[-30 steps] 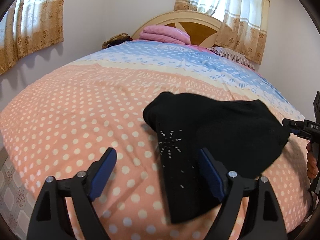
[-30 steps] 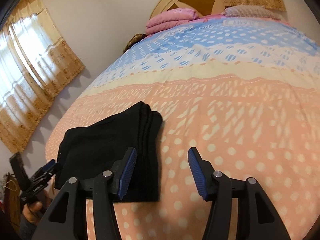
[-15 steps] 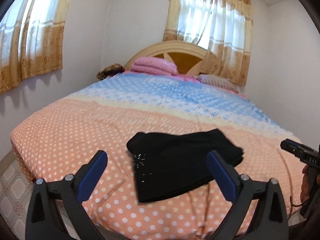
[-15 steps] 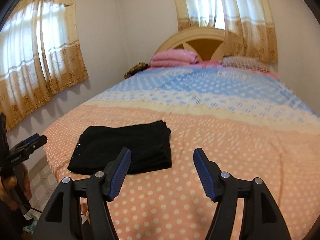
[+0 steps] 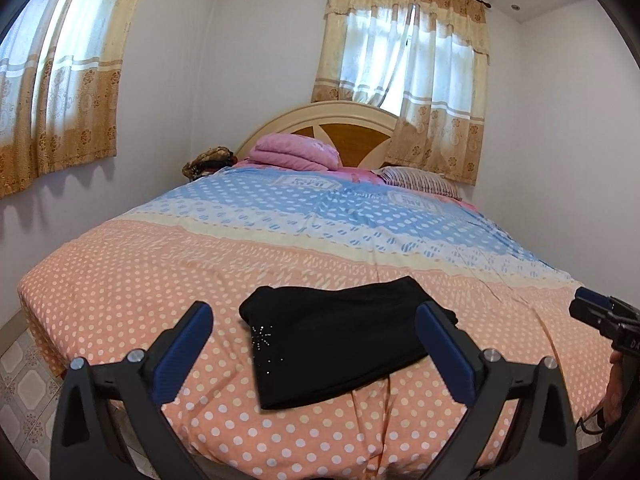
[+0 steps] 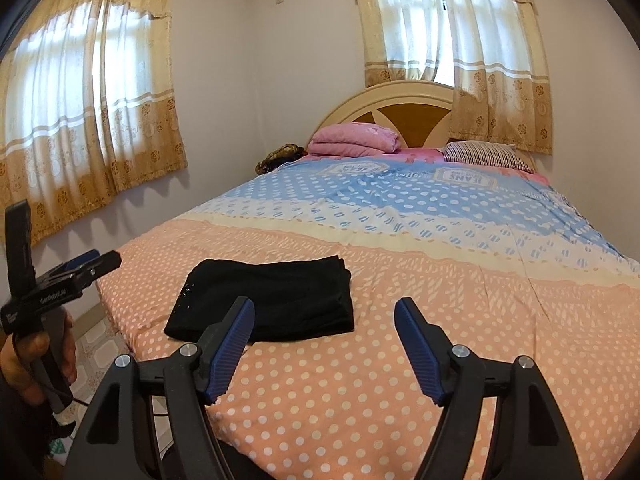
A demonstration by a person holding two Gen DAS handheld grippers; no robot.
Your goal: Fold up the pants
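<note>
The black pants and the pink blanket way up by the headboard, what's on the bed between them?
Nothing but bare bedspread: from the black pants up to the pink blanket it runs orange dots, cream, then blue. Both wrist views show it.

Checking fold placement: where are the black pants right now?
The folded black pants lie flat on the orange polka-dot end of the bedspread, near the bed's foot corner on the window-wall side, left of centre in the right wrist view, clear of both grippers.

Matt black cloth pants (image 5: 340,340) (sequinned)
</note>
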